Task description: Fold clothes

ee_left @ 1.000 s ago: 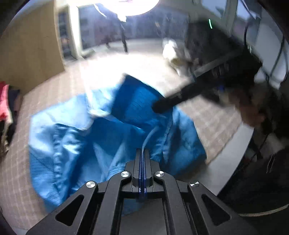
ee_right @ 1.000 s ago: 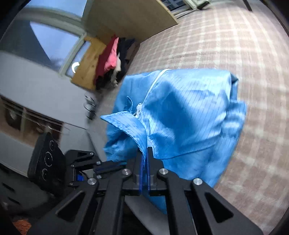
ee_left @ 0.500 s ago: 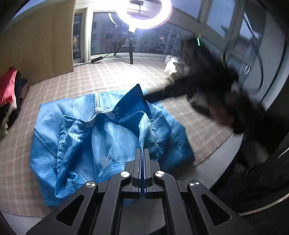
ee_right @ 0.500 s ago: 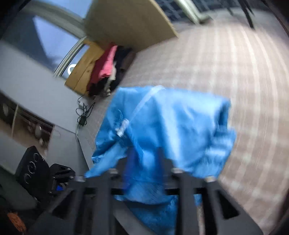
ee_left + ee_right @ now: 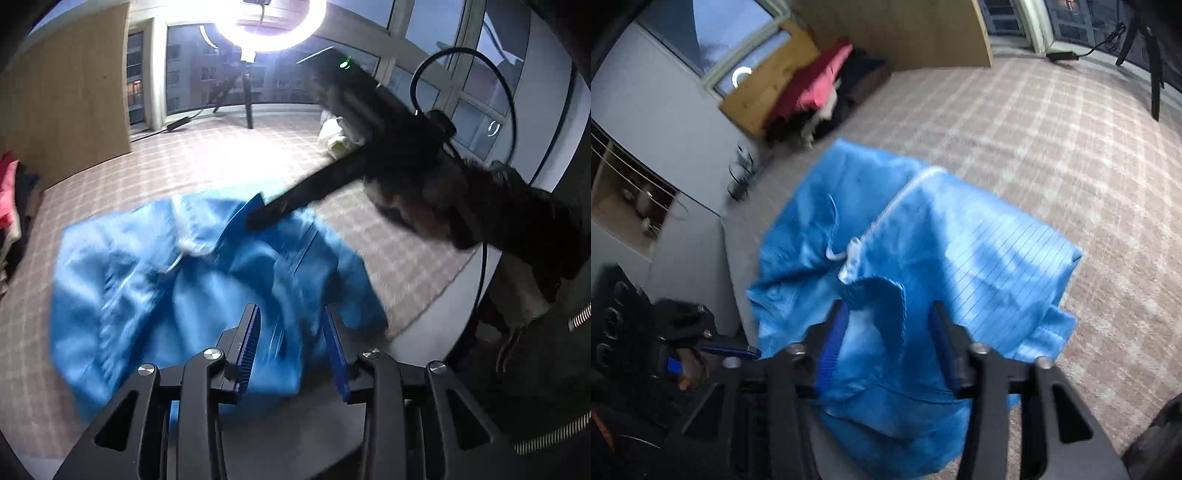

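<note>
A blue striped zip jacket [image 5: 177,288] lies crumpled on the checked cloth of the table; it also shows in the right wrist view [image 5: 942,258], with its white zipper [image 5: 886,218] on top. My left gripper [image 5: 293,325] is open just above the jacket's near edge. My right gripper [image 5: 888,325] is open over a raised fold of the jacket. In the left wrist view the right gripper's fingers [image 5: 280,206] rest at the jacket's far side.
A pile of red and dark clothes [image 5: 827,88] lies by a wooden board [image 5: 905,33] at the back. A white garment [image 5: 336,136] lies at the far end. A ring light on a tripod [image 5: 258,22] stands behind. The table's rounded edge [image 5: 436,321] is near.
Both grippers have opened and let go of the jacket. The jacket has dropped onto the table in a looser heap.
</note>
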The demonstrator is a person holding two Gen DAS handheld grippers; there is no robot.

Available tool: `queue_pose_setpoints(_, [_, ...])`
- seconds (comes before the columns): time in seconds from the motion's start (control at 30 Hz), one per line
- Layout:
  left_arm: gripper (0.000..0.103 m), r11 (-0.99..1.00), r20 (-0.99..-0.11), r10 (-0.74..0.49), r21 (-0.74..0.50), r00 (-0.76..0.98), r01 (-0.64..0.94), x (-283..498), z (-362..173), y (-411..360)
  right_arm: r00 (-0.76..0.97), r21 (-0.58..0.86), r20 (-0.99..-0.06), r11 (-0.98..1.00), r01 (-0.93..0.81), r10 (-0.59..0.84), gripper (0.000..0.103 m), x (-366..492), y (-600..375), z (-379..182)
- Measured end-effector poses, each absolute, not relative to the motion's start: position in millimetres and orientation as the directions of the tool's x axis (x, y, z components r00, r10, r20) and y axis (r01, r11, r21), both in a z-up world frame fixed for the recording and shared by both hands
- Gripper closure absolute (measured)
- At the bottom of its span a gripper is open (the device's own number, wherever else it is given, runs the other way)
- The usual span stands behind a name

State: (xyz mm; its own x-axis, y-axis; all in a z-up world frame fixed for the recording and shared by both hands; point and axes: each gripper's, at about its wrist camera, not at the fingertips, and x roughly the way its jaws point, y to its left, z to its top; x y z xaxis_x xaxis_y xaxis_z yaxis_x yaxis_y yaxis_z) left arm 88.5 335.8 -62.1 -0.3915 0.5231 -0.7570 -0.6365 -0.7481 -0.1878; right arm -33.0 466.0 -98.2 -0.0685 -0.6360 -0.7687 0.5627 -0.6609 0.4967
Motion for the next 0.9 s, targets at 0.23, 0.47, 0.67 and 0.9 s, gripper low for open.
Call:
queue_pose_setpoints(0.23, [0.087,-0.625,-0.792,0.569,-0.244,-0.219,-0.741,84.5,-96.9,377.6,-0.091,0.477,-0.795,-0.711,0.517,-0.600,0.096,-47.7,457.4,-111.8])
queue_pose_setpoints(0.47, [0.078,-0.706,-0.800,0.496,-0.145,-0.338,-0.693,104.5,-55.0,310.6,-0.244,0.407,-0.804,-0.801,0.438,-0.542,0.080,-34.6,499.1,-83.3])
queue_pose_setpoints(0.67, [0.078,-0.818,-0.833,0.356,-0.058,-0.424,-0.572,93.2,-50.0,218.1,-0.220,0.410,-0.790,-0.759,0.506,-0.573,0.058,30.7,483.9,-60.1])
queue_pose_setpoints(0.9, [0.077,-0.726,-0.900,0.315,-0.023,-0.302,-0.688,59.1,-79.7,220.5,-0.278,0.371,-0.845,-0.876,0.309,-0.456,0.058,83.2,473.0,-60.5])
